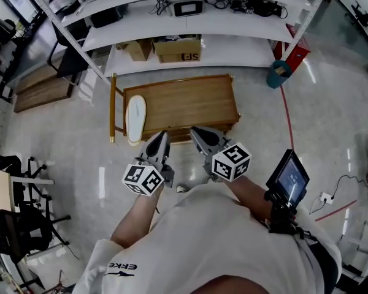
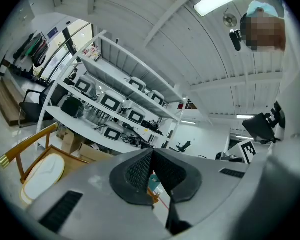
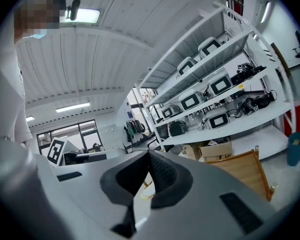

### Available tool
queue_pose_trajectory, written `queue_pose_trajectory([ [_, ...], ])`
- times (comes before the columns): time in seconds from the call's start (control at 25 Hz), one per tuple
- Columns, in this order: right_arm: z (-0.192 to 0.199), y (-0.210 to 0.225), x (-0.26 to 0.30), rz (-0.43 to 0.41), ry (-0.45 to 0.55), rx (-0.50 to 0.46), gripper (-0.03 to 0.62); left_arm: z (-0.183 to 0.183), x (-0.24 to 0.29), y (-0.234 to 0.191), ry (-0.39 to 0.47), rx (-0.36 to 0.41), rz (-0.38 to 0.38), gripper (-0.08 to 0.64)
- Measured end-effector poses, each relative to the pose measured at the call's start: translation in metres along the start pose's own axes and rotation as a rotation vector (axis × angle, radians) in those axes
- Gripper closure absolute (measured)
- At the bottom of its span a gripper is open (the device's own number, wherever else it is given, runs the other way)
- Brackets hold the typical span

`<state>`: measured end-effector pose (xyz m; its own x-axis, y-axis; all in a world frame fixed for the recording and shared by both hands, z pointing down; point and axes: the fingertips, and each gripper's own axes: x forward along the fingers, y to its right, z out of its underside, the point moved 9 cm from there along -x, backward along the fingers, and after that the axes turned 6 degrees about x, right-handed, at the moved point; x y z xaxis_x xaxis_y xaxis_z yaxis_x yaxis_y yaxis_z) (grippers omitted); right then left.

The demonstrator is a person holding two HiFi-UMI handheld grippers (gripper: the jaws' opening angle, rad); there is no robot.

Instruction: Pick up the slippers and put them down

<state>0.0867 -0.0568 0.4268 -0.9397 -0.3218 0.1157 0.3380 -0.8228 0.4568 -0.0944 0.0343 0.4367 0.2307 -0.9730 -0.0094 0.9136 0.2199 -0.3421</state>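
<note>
Slipper (image 1: 135,118), left of centre: white with a pale yellow rim. Wooden rack (image 1: 190,100), centre: mid-brown, straight grain. Left gripper (image 1: 162,136) and right gripper (image 1: 195,131): grey, with cubes patterned in black-and-white squares. Bin (image 1: 278,74), upper right: teal. Floor (image 1: 331,121): pale grey, crossed by a red line (image 1: 287,116).

ERKE on white shirt (image 1: 216,237), seemingly SF on cardboard box (image 1: 178,49)
</note>
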Motion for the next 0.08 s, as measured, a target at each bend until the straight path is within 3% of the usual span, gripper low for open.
queue_pose_trajectory([
  [0.08,0.0004,0.0023,0.0,-0.001,-0.001,-0.003,0.586,0.0012,0.0033,-0.0001,0.004,-0.003,-0.001,0.557],
])
